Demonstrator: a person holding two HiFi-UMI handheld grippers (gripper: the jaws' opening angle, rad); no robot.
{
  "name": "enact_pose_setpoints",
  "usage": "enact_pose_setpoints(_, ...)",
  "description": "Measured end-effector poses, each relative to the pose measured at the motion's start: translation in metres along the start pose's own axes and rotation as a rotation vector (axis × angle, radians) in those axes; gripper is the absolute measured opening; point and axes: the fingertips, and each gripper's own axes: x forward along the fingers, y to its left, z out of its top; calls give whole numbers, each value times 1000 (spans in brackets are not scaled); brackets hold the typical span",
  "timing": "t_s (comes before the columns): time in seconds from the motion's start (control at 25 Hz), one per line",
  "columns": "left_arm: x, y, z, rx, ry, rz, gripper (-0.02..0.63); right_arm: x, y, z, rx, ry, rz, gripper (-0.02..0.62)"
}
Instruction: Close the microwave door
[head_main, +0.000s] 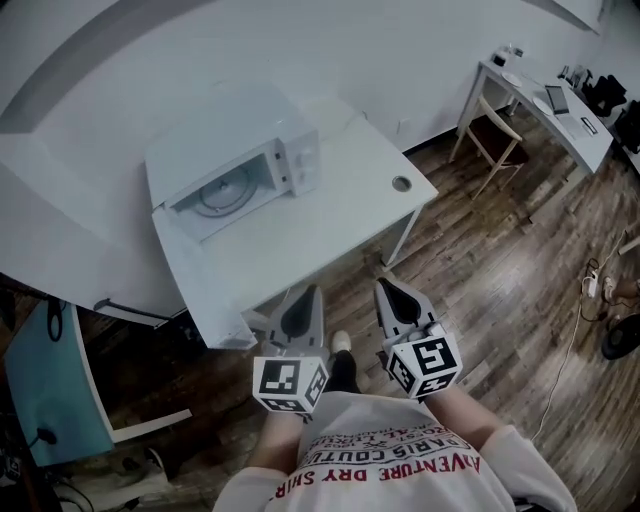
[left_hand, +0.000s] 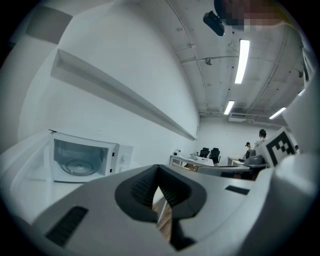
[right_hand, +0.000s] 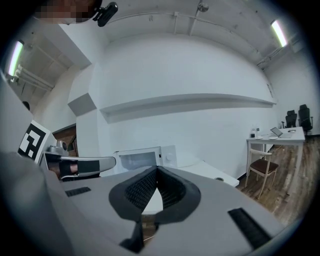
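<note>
Grey ribbed pads meet tip to tip on both tools: left gripper and right gripper are pinched together, nothing between. Both are held near the person's waist, well apart from the work. Microwave sits on a white table by the wall, its door swung wide toward the front-left edge. Task not begun. Risks: a narrow tip may slip off the door face; a hard shove may shift the unit; a weak push may leave the latch unseated & the door rebounds.
</note>
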Motion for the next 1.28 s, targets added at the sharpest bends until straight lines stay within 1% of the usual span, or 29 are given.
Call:
enact_pose_setpoints(0.16, 59, 28, 21, 2, -13, -9, -5, 63, -20, 16, -25, 15, 16, 9)
enact_pose_setpoints(0.36, 123, 71, 50, 31, -36, 1, -5, 140, -34, 40, -30, 8, 68, 9)
enact_pose_setpoints(0.48, 149, 92, 64, 48, -42, 31, -5, 177, -39, 52, -39, 13, 106, 9)
enact_pose_setpoints(0.6, 166, 109, 68, 43, -30, 79, -5, 207, -44, 58, -40, 27, 156, 9)
enact_pose_setpoints(0.72, 178, 125, 68, 34, -16, 144, -5, 236, -49, 61, -43, 46, 213, 9)
enact_pose_setpoints(0.88, 188, 140, 67, 21, -17, 249, -5, 269, -53, 61, -48, 71, 311, 9)
enact_pose_setpoints(1.0, 195, 146, 65, -6, -20, 339, -5, 287, -54, 61, -82, 98, 407, 9)
enact_pose_setpoints(1.12, 201, 152, 65, -35, -38, 449, -5, 303, -55, 64, -119, 119, 511, 9)
enact_pose_setpoints(1.28, 205, 151, 56, -68, -23, 561, -5, 322, -61, 65, -154, 139, 607, 9)
